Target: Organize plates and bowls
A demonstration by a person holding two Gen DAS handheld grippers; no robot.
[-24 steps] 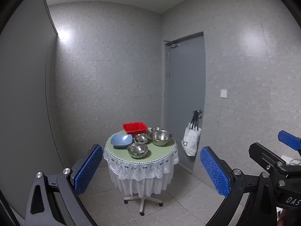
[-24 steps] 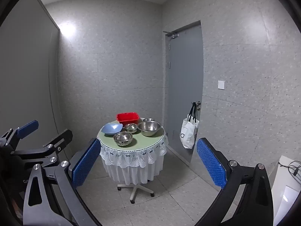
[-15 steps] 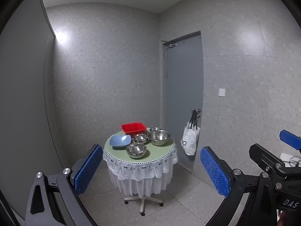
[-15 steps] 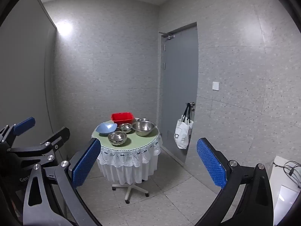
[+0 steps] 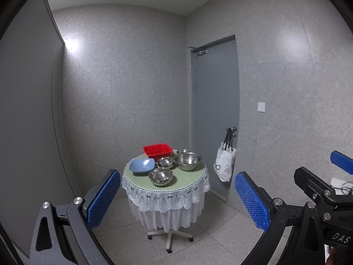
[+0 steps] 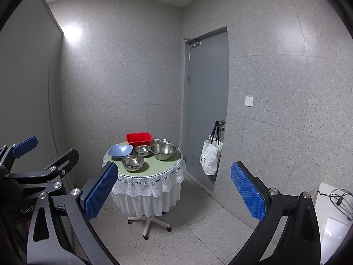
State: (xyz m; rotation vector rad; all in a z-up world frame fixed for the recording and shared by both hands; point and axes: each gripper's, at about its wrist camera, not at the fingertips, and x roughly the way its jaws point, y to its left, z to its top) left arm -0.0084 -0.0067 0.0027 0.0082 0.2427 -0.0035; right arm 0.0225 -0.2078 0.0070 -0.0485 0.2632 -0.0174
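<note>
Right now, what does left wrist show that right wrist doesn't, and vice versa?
Left wrist only: the right claw's frame at its right edge, and the left claw, open and empty. Right wrist only: the left claw's frame at its left edge, the right claw, open and empty, and a white unit with cables on the floor, seen more fully. Both: the round table across the room with a red tub, blue dish and steel bowls, plus the door with a tote on its handle.

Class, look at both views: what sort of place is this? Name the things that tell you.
Probably a small bare indoor room set up for recording, not a real kitchen: speckled wall panels, a grey door and one small round table of bowls.
</note>
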